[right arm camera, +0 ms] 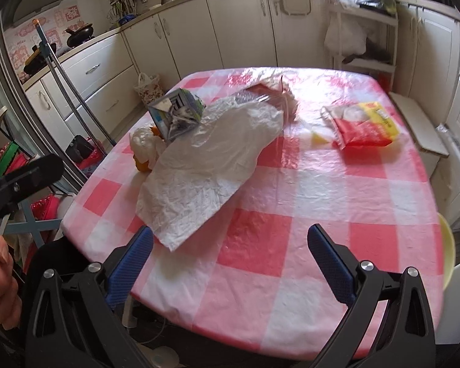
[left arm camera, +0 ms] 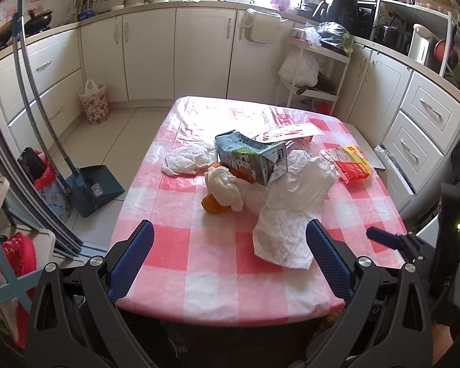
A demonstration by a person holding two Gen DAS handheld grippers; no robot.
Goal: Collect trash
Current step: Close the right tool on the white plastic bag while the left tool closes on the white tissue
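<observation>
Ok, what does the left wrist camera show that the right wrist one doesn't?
Only the left view shows the blue dustpan on the floor and a crumpled tissue left of the carton. Only the right view shows a hand at its left edge. Both show the carton, white bag, red-yellow packet and open tongs.

Each handheld gripper has a black plastic frame of angled, triangular linkage arms with cut-out slots, pinned by round silver screws near the base of each finger. The left gripper (left arm camera: 230, 257) and the right gripper (right arm camera: 230, 260) both carry two flat fingers faced with dark blue, finely dimpled pads (left arm camera: 132, 263). To the left of the right gripper, the other tool's black body shows with bare fingers (right arm camera: 1, 291) wrapped around it.
</observation>
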